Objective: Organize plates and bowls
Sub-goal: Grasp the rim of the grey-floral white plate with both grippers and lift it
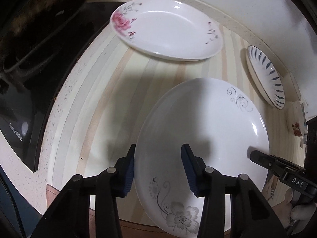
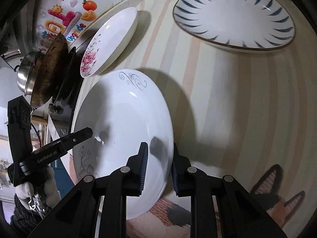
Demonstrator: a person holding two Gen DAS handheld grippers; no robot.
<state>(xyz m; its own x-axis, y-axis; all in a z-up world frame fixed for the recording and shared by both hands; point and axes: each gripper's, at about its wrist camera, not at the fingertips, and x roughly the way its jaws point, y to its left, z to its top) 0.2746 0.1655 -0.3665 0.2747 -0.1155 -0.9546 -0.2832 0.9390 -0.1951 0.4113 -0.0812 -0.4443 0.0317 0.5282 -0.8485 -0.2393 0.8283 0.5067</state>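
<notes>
Left wrist view: the left gripper (image 1: 158, 170) is straddling the near-left rim of the grey-flower plate (image 1: 206, 142), with one finger outside the rim and one over the plate's well. The fingers (image 1: 128, 172) are standing apart, and a visible gap is remaining at the inner pad, so no clamp is established. The plate is lying on the striped desk (image 1: 111, 99). The right gripper (image 1: 277, 164) is reaching in from the right edge, its tip over the plate's far rim. The pink-rose plate (image 1: 168, 29) is lying well apart at the back, near the black cooktop (image 1: 19, 119). The blue-dash plate (image 1: 265, 75) is lying apart at the right, and a small red-flowered dish (image 1: 296, 123) is showing just beyond it.

Right wrist view: the right gripper (image 2: 158, 170) is straddling the opposite rim of the same grey-flower plate (image 2: 126, 130). Its fingers (image 2: 142, 170) are spread wider than the rim, gripping nothing. The left gripper (image 2: 65, 144) is entering from the left. The pink-rose plate (image 2: 111, 41) and the blue-dash plate (image 2: 233, 15) are lying separately on the desk (image 2: 237, 99). A wok (image 2: 49, 71) is standing on the cooktop.

Progress, as a judgement: no stacking is visible. All three plates are lying singly, so the task appears to be at an early stage, with grasping, lifting and stacking remaining.
</notes>
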